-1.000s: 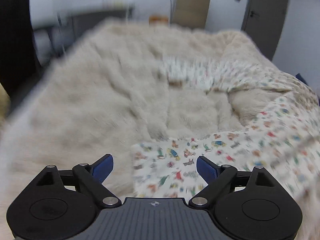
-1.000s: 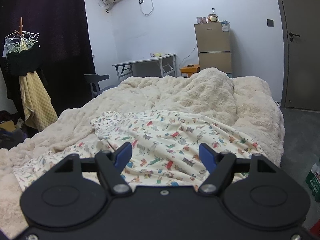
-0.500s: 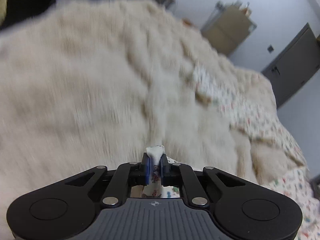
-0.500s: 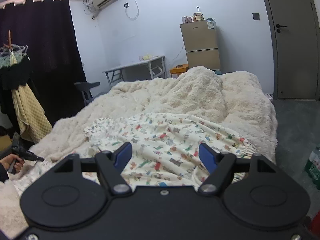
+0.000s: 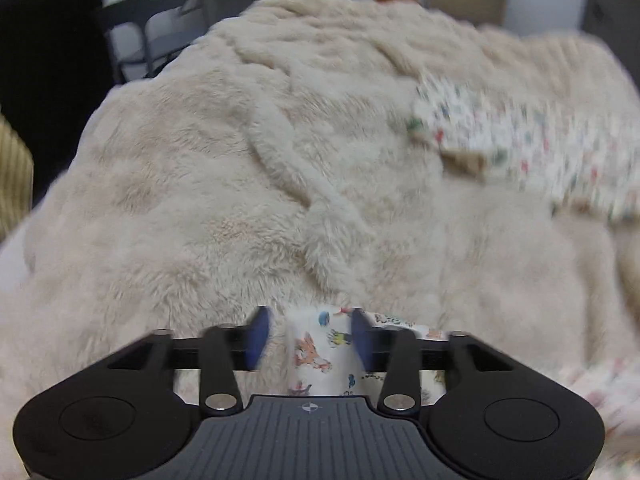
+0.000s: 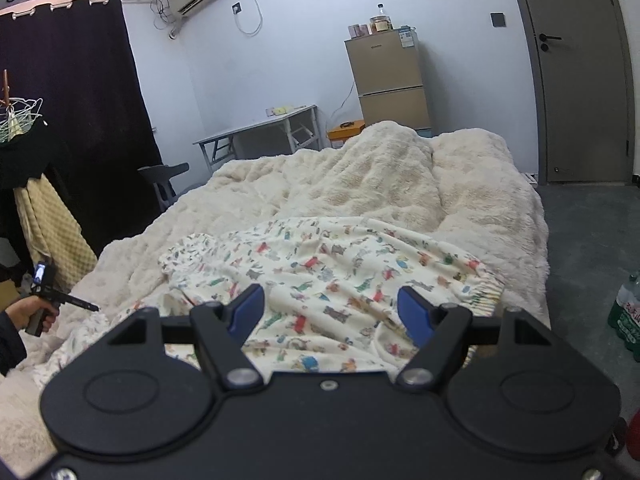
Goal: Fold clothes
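Now spread over a fluffy cream blanket (image 6: pixel 360 184) on the bed: printed pajama trousers (image 6: pixel 328 264), cream with small coloured animals, elastic waistband at the right edge near the bed's side. Right claw (image 6: pixel 332 312) hovering just above the trousers, blue pads wide apart, gripping nothing. Left claw (image 5: pixel 306 340) pointing steeply down at the blanket, jaws part open and just been opening, a fold of the same printed fabric (image 5: pixel 316 354) standing between the blue pads; right pad against the cloth, left pad clear of it, so no grip. Farther along in the left wrist view, blurred, another stretch of the trousers (image 5: pixel 520 148) lying on the blanket. At the left edge of the right wrist view, a person's hand (image 6: pixel 38 314) around the handle of the left device, down by the trouser leg end. Behind the bed, a folding bench (image 6: pixel 260 128), a tan fridge (image 6: pixel 388 84), a grey door (image 6: pixel 580 72), a dark curtain (image 6: pixel 80 100).
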Motion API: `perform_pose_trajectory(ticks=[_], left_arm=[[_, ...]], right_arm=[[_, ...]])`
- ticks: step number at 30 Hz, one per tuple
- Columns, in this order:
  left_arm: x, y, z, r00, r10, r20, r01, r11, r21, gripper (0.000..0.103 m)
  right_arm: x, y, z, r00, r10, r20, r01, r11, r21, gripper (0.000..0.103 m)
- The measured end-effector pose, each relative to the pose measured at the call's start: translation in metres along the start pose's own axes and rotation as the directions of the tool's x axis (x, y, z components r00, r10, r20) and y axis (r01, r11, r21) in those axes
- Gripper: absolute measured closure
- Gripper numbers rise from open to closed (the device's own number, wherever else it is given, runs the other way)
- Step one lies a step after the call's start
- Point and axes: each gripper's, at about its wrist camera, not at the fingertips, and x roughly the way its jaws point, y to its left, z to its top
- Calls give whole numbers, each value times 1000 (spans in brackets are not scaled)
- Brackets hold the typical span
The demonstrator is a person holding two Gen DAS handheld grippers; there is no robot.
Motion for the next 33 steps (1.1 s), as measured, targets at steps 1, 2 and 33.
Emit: perform_pose_trajectory(ticks=[1,2,33], left_arm=[[-8,2,4,999,-24,23,25,999,-30,59],[-15,2,9,997,-56,45,58,997,-47,53],[-30,-211,19,701,-635,-323,707,562,429,103]], right_arm=[[0,-2,0,1000,1,5,-1,1000,10,31],[0,-3,1,1000,2,7,-2,1000,19,31],[17,15,-9,999,31,-33,-32,999,-23,31]])
